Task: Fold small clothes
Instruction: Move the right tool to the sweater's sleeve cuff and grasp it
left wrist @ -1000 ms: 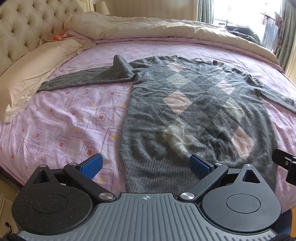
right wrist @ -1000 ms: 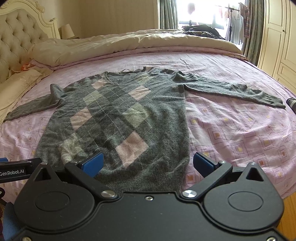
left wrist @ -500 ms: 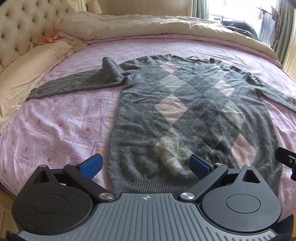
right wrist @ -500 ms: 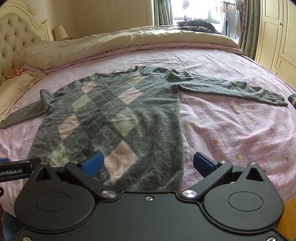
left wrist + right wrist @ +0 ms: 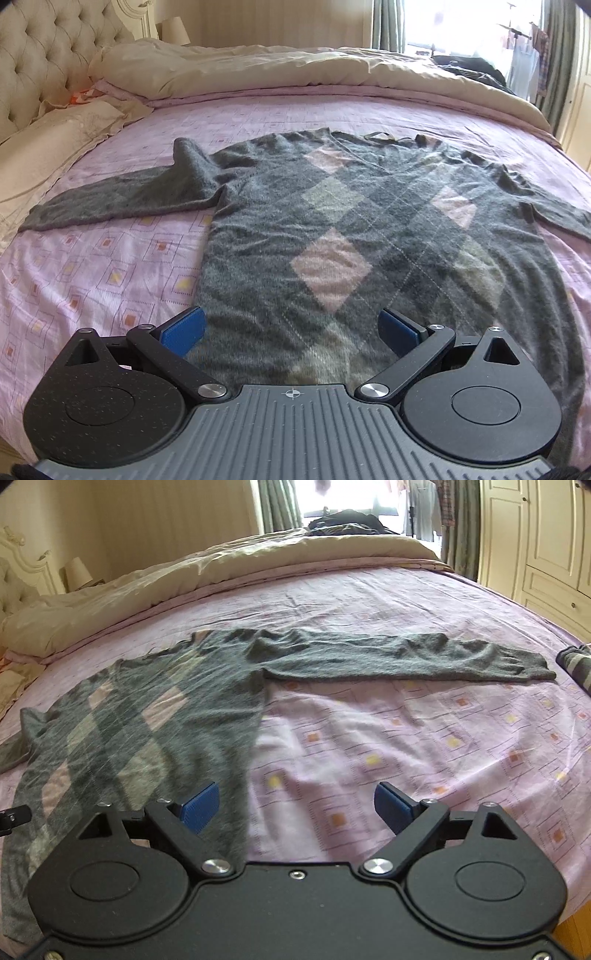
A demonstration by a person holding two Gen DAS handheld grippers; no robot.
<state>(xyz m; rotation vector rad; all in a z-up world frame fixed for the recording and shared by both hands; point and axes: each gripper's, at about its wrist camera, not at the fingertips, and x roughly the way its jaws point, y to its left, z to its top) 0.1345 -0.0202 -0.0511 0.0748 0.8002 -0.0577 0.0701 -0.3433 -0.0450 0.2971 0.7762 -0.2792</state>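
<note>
A grey argyle sweater [image 5: 332, 236] with pink and pale diamonds lies flat, front up, on the pink patterned bedsheet [image 5: 92, 280], both sleeves spread sideways. My left gripper [image 5: 291, 328] is open and empty, low over the sweater's lower left part; the hem is hidden under it. In the right wrist view the sweater [image 5: 147, 720] fills the left side and its right sleeve [image 5: 406, 661] stretches across the sheet. My right gripper [image 5: 295, 805] is open and empty, over the sweater's right side edge and the bare sheet.
A beige duvet [image 5: 295, 70] is bunched along the far side of the bed. A tufted headboard [image 5: 44, 59] and pillows [image 5: 44, 147] are at the left. White wardrobe doors [image 5: 546, 539] stand at the right. Another dark striped garment [image 5: 580, 664] lies at the right bed edge.
Both grippers moved forward and lower over the sweater. The right gripper also swung right, so the right sleeve and bare sheet now fill its view. Both stayed open.
</note>
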